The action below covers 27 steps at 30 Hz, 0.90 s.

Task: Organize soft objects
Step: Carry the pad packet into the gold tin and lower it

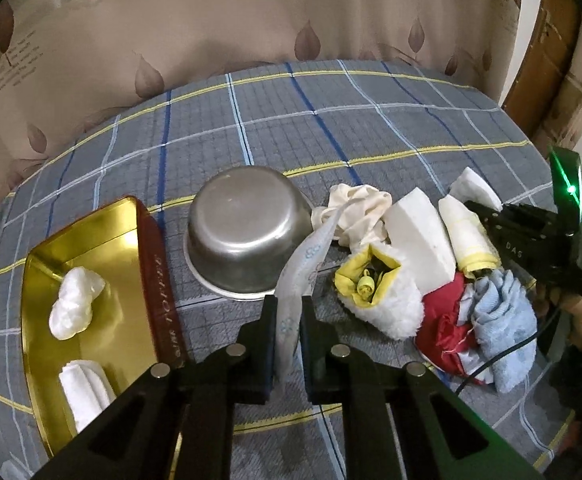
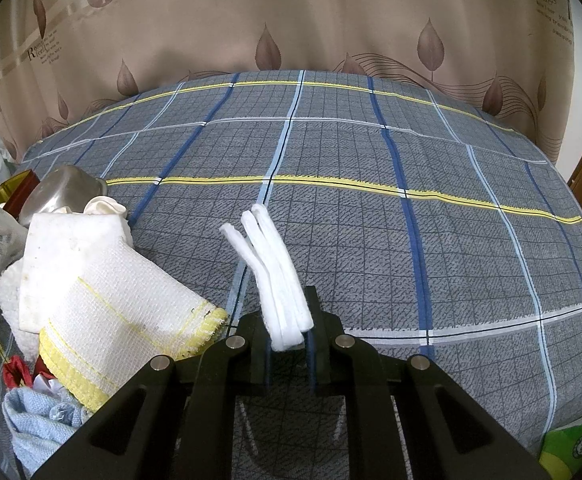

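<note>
While left tongs [image 1: 287, 312] pinch strip [image 1: 303, 268] | right tongs [image 2: 289, 320] grip pads [image 2: 271, 264] | plaid cloth [image 2: 371, 240] beyond

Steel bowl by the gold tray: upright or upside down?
Upside down. The steel bowl shows its flat base on top, its rim flat on the plaid bedcover, beside the gold tray.

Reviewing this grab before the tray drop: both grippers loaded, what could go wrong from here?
1. The left gripper pinches the printed strip by one end; its far end lies in the pile by the cream cloth and may drag items along.
2. The upturned steel bowl sits between pile and gold tray; the strip could snag it.
3. The right gripper holds the white pads by one end; one could slip out.
</note>
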Each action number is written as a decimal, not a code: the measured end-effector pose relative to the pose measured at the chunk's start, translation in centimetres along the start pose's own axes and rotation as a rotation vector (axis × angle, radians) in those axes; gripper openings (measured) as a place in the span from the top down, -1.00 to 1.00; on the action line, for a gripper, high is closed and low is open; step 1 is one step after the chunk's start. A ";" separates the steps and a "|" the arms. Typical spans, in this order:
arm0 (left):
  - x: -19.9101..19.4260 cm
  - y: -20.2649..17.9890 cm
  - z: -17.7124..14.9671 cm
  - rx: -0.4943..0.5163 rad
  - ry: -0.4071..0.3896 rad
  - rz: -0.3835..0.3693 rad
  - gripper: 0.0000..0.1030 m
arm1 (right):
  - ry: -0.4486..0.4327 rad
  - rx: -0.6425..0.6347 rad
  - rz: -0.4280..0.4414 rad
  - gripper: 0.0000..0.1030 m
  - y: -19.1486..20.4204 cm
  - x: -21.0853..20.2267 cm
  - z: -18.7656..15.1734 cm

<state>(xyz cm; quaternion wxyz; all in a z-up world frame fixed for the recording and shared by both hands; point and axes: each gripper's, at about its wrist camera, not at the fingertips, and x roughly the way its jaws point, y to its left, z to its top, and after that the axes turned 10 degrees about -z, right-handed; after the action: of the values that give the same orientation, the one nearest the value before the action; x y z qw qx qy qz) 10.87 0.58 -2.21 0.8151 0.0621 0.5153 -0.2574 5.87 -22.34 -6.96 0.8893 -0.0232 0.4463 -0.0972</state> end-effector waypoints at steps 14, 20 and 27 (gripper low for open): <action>-3.2 3.0 -0.7 -0.109 -0.062 0.061 0.80 | -0.001 0.000 0.000 0.78 0.0 0.0 0.0; -4.4 5.7 -1.1 -0.184 -0.085 0.090 0.80 | -0.001 0.001 0.001 0.78 0.0 0.0 0.0; -5.4 9.3 -1.7 -0.277 -0.105 0.133 0.80 | -0.001 0.001 0.000 0.78 0.0 0.0 0.0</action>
<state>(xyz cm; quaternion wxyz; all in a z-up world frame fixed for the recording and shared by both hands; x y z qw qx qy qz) 12.14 11.11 0.14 0.8568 -0.0303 0.4974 -0.1324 5.85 -22.36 -6.97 0.8896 -0.0230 0.4456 -0.0973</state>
